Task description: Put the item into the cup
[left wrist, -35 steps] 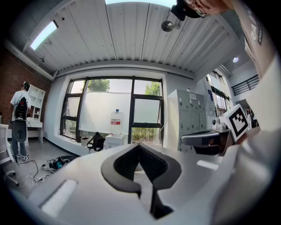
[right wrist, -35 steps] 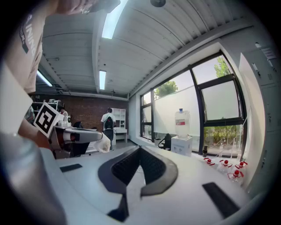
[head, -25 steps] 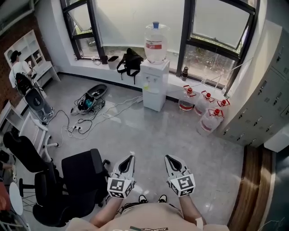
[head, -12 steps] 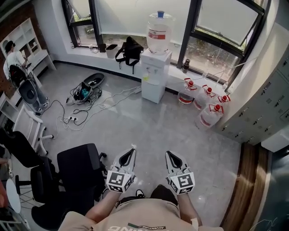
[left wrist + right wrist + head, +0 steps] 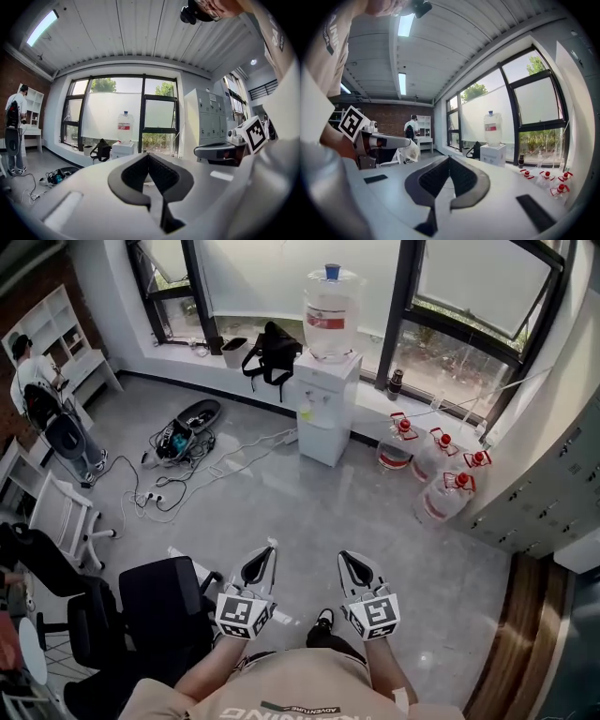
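I carry the left gripper [image 5: 265,559] and right gripper [image 5: 349,563] at my waist, jaws together on nothing, aimed at 12 o'clock toward the water dispenser [image 5: 328,390], since no cup or item is in view.

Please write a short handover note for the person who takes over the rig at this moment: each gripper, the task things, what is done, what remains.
Left gripper: shut, nothing between its jaws.
Right gripper: shut, also empty.
Both are held side by side at waist height over the bare floor, pointing toward the water dispenser; a black chair stands to the left.
Task things: no cup and no item can be made out in any view.
Done: nothing.
Left: find the item and the cup, pick up the item, put it into the cup.
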A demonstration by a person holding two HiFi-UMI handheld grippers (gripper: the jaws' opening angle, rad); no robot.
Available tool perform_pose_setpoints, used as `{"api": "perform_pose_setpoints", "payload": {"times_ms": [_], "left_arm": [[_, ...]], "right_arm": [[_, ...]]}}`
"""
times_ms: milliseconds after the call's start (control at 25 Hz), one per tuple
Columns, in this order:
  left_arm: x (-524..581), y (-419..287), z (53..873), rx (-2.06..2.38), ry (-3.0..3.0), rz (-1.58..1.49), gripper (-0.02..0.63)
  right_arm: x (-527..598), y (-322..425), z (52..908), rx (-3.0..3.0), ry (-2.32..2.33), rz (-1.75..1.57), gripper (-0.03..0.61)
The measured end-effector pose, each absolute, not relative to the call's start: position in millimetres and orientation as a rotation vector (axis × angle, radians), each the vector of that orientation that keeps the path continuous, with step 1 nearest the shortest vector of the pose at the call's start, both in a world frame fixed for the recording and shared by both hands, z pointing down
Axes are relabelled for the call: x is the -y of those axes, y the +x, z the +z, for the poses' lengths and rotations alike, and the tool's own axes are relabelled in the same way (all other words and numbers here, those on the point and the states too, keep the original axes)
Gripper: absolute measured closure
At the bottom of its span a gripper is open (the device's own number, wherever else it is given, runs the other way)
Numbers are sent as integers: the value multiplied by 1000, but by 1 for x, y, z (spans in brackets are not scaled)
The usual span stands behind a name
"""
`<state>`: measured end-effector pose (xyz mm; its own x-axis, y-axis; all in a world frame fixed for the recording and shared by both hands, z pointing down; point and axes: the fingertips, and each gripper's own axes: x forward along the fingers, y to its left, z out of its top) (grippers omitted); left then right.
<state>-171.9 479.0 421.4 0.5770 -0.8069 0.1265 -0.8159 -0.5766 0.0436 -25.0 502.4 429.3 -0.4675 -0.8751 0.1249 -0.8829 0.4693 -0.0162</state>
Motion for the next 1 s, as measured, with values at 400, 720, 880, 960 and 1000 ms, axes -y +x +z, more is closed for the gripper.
{"api": "perform_pose_setpoints", "payload": {"times_ms": [400, 720, 880, 960, 1000], "left_arm": [[-403, -143, 417, 1533, 2604, 115, 604], [-363, -139, 423, 1528, 2579, 141, 604], [-337, -143, 430, 1496, 2591, 129, 604], [-319, -147, 432, 1477, 2598, 120, 604], [-309, -150, 433, 1465, 2605, 117, 604]], "right_arm": [[-418, 9, 433, 2674, 1419, 118, 568], [-373, 4, 442, 2686, 1368, 165, 568], [-345, -5, 445, 2676, 1372, 151, 567], [-329, -10, 446, 2661, 1386, 146, 568], [-320, -12, 446, 2654, 1399, 148, 568]]}}
